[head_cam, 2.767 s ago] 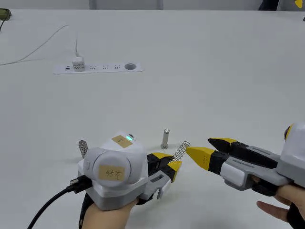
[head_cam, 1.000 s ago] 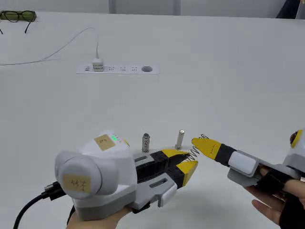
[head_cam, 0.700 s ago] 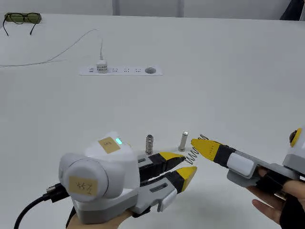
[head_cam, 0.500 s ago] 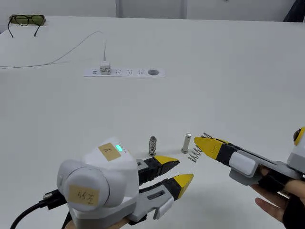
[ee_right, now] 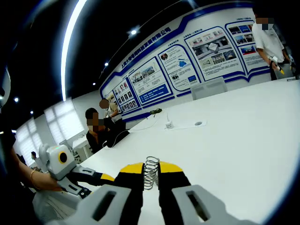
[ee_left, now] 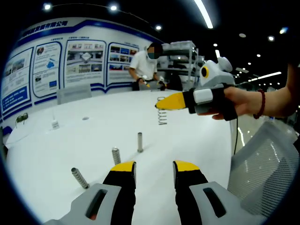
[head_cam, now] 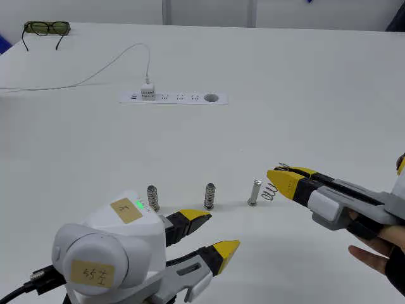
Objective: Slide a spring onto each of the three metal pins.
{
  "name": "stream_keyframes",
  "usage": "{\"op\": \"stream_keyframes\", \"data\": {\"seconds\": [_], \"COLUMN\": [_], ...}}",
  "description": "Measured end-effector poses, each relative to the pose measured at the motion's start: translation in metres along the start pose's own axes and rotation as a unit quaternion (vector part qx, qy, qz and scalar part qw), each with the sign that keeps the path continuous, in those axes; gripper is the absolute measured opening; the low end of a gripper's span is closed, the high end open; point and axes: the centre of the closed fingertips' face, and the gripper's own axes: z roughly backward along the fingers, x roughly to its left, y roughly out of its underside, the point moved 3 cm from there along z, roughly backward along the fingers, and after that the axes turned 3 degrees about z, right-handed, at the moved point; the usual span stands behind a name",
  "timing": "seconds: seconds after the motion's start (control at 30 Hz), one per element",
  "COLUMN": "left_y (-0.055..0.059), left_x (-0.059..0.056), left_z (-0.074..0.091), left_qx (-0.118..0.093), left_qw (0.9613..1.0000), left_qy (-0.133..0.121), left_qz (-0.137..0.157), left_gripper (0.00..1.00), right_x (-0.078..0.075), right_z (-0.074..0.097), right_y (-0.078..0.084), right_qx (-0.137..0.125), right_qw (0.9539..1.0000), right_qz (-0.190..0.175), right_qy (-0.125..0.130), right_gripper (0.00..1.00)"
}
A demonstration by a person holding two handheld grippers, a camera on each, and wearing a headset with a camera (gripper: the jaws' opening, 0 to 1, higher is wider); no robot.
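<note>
The left gripper (head_cam: 220,230) hangs over the white table (head_cam: 304,76) with jaws apart, empty. The right gripper (head_cam: 273,174) pinches a spring (head_cam: 270,191). A power strip (head_cam: 174,97) and glasses (head_cam: 45,28) lie far behind. The left pin (head_cam: 152,197) and middle pin (head_cam: 209,196) wear springs. The held spring is just beside the bare pin (head_cam: 254,192).

The left gripper (head_cam: 223,230) runs off the bottom edge of the head view, its cable (head_cam: 39,277) cut at the corner. The right gripper (head_cam: 273,172) and the hand (head_cam: 373,253) holding it are cropped by the right edge. In the right gripper view, the lower end of the spring (ee_right: 150,172) is hidden between the pinched jaws. The wall posters (ee_right: 197,51) are too small to read, as is the handwritten label (head_cam: 92,273) on the left gripper.
</note>
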Motion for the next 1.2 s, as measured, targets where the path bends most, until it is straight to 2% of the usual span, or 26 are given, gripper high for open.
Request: {"op": "stream_keyframes", "data": {"seconds": [0.17, 0.43, 0.67, 1.1, 1.2], "left_y": [0.003, 0.005, 0.007, 0.009, 0.01], "left_x": [0.007, 0.015, 0.021, 0.038, 0.041], "left_z": [0.006, 0.015, 0.021, 0.029, 0.031], "left_qx": [0.01, 0.015, 0.018, 0.019, 0.019], "left_qw": [0.9997, 0.9991, 0.9984, 0.9953, 0.9947], "left_qy": [-0.017, -0.036, -0.053, -0.094, -0.1], "left_qz": [-0.014, -0.014, -0.011, 0.006, 0.01], "left_gripper": [0.36, 0.41, 0.49, 0.65, 0.66], "right_x": [-0.005, -0.015, -0.022, -0.034, -0.035], "right_z": [-0.004, -0.01, -0.016, -0.033, -0.036], "right_y": [-0.001, -0.002, -0.004, 0.0, 0.002], "right_qx": [0.008, 0.023, 0.024, 0.029, 0.032], "right_qw": [0.9994, 0.9956, 0.9934, 0.9914, 0.9904], "right_qz": [0.032, 0.088, 0.108, 0.122, 0.128], "right_qy": [0.006, 0.023, 0.029, 0.04, 0.042], "right_gripper": [0.12, 0.12, 0.12, 0.12, 0.12]}}
